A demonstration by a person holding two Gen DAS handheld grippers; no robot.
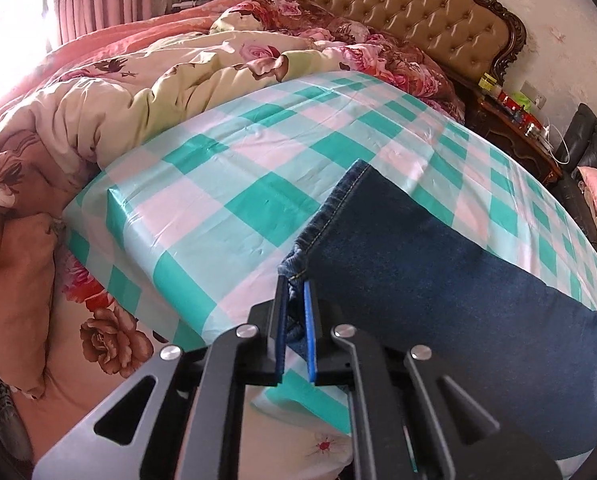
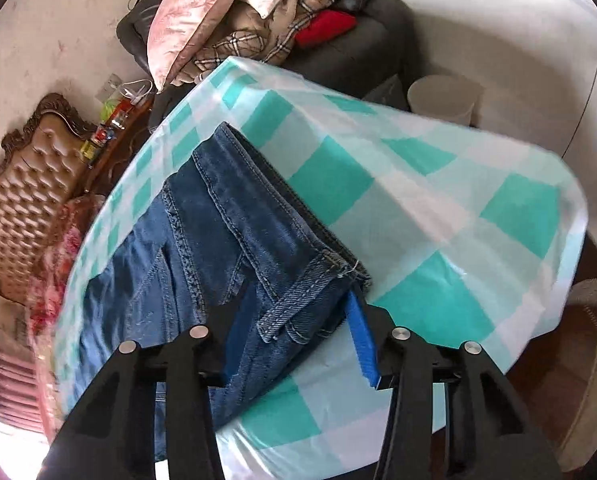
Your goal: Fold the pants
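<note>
Dark blue jeans (image 1: 438,264) lie on a table covered with a teal and white checked cloth (image 1: 226,184). My left gripper (image 1: 295,284) is shut on the hem corner of a jeans leg, with denim bunched between its blue pads. In the right wrist view the waistband end of the jeans (image 2: 234,232) lies on the cloth (image 2: 438,208). My right gripper (image 2: 298,308) is open, with its fingers on either side of the waistband corner and belt loop. The denim sits loose between the blue pads (image 2: 362,340).
A bed with floral quilts (image 1: 138,88) and a tufted headboard (image 1: 398,4) lies beyond the table. A cluttered nightstand (image 1: 514,120) stands at the right. A dark sofa piled with pillows and blankets (image 2: 266,12) and a white bin (image 2: 442,96) stand past the table.
</note>
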